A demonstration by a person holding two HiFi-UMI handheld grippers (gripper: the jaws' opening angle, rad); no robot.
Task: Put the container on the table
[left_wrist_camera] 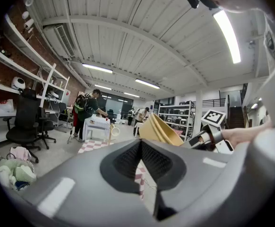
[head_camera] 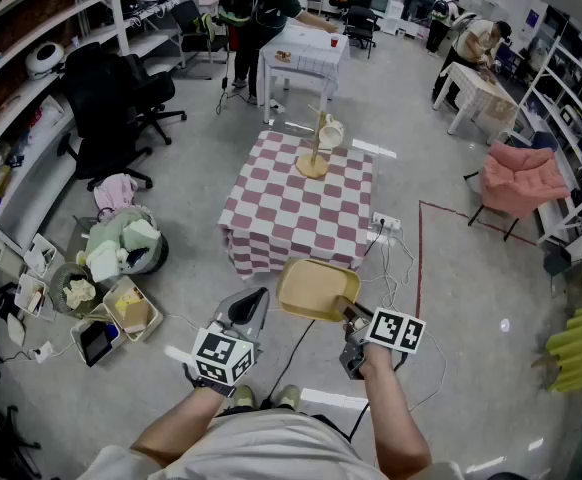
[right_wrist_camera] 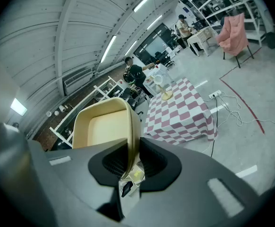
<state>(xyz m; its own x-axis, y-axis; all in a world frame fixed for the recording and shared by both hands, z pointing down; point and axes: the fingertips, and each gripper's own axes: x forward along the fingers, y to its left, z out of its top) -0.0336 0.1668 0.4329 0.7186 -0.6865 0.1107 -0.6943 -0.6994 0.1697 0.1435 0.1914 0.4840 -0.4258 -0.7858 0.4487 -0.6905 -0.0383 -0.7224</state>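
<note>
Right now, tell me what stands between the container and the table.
Nothing visible. The right gripper holds the container over bare floor short of the table, whose near half is bare; a mug stand sits farther back.

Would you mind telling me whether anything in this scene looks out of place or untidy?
Loose cables trail over the floor from a power strip beside the checkered table, and a heap of bags and boxes lies on the floor to its left.
</note>
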